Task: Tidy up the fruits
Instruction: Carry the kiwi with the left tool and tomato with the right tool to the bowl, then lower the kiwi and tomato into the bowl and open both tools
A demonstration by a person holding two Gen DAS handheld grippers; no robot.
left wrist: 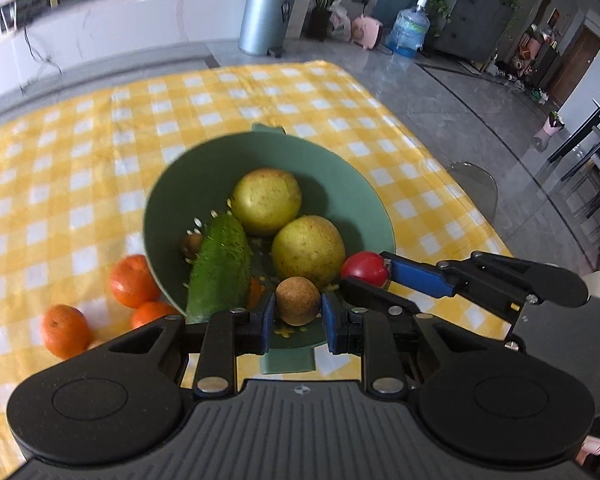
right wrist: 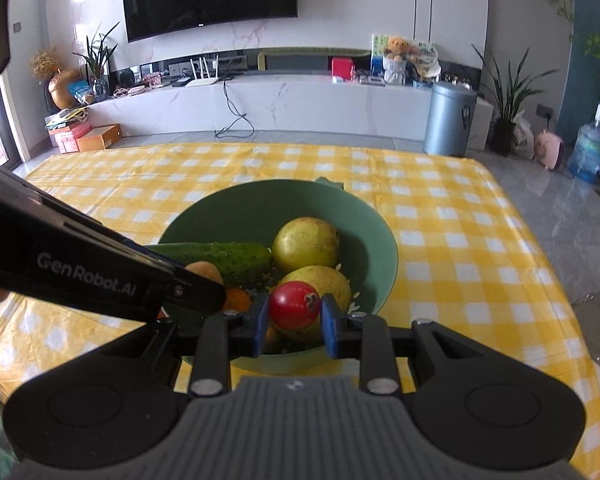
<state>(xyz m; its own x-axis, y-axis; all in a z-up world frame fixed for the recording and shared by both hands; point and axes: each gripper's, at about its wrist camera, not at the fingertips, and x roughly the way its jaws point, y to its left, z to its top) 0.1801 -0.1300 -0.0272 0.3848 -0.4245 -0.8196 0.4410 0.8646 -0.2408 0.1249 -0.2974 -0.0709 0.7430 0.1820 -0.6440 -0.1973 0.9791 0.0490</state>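
One green bowl (left wrist: 364, 184) is seen on the surface (left wrist: 80, 152), which is covered by a yellow-and-white checked cloth. Inside the bowl two yellow-green pears are counted, one at the far side (left wrist: 266, 200) and one nearer (left wrist: 308, 250), touching each other. One cucumber (left wrist: 220, 268) is laid in the bowl to the left of the pears, its near end resting at the bowl's near rim. One small brown fruit (left wrist: 191, 243) is partly hidden behind the cucumber, and a sliver of something orange (left wrist: 255, 292) is glimpsed low in the bowl beside it; what it is cannot be told.

Outside the bowl, three mandarins are counted at its left: one touching the bowl's wall (left wrist: 134, 280), one just below it (left wrist: 152, 314), and one farther left (left wrist: 65, 331).

One round brown fruit (left wrist: 298, 300) is clamped between the pads of the left gripper (left wrist: 298, 314), above the bowl's near rim. One red tomato (right wrist: 295, 304) is clamped by the right gripper (right wrist: 294, 316), above the bowl's near right part, close to the nearer pear.
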